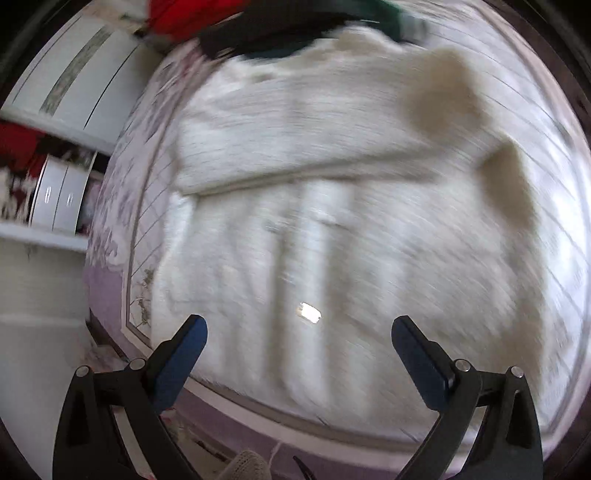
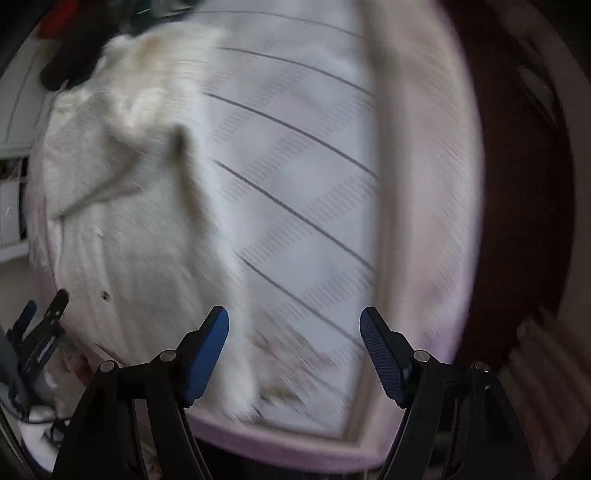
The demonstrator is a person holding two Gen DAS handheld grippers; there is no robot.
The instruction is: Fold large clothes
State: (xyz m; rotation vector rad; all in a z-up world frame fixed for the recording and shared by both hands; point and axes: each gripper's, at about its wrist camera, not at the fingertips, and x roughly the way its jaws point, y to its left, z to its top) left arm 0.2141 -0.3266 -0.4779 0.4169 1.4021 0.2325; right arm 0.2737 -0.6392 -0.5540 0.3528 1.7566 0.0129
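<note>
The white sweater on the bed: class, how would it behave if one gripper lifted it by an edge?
The sweater would probably drape and sag, since it already lies in soft folds. Its fuzzy knit looks thick, so likely fairly heavy but not slippery. One sleeve is folded across and may fall open.

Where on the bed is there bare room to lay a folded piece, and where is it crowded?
The striped bedspread is bare to the right of the white sweater, up to the bed's pale border. It is crowded at the far end, where dark and red clothes pile against the sweater's far edge. Both grippers, left and right, are open.
</note>
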